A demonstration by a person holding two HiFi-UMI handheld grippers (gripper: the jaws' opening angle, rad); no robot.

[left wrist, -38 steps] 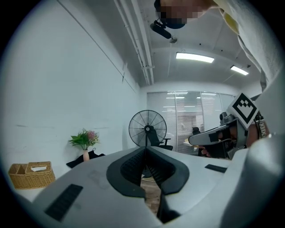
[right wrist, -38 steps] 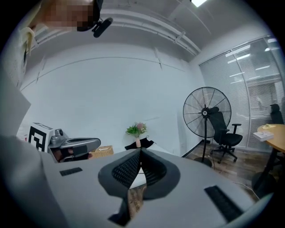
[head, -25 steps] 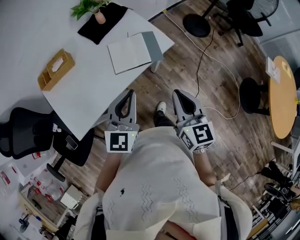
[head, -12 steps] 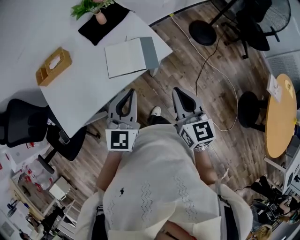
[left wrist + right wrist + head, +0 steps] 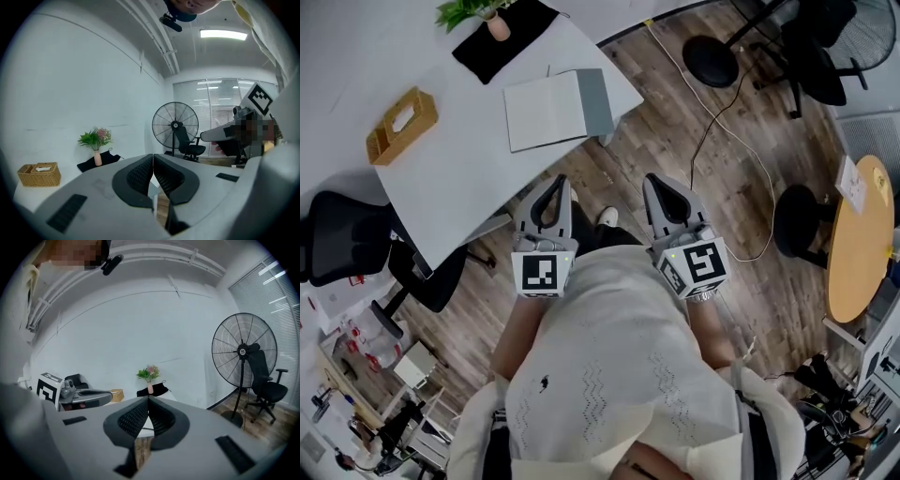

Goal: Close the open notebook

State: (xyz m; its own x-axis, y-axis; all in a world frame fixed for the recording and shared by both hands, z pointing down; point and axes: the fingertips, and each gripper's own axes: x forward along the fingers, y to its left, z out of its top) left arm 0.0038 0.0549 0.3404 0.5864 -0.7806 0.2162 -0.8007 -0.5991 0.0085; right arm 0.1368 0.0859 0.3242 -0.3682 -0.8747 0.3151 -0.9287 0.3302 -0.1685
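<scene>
- The open notebook (image 5: 546, 111) lies flat near the corner of the white table (image 5: 441, 183), well apart from both grippers.
- The left gripper (image 5: 554, 186) is clenched, with nothing between its jaws.
- The right gripper (image 5: 656, 185) is clenched and empty too.

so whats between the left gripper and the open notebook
In the head view, only a bare strip of the white table near its edge lies between the left gripper and the notebook; nothing stands there.
</scene>
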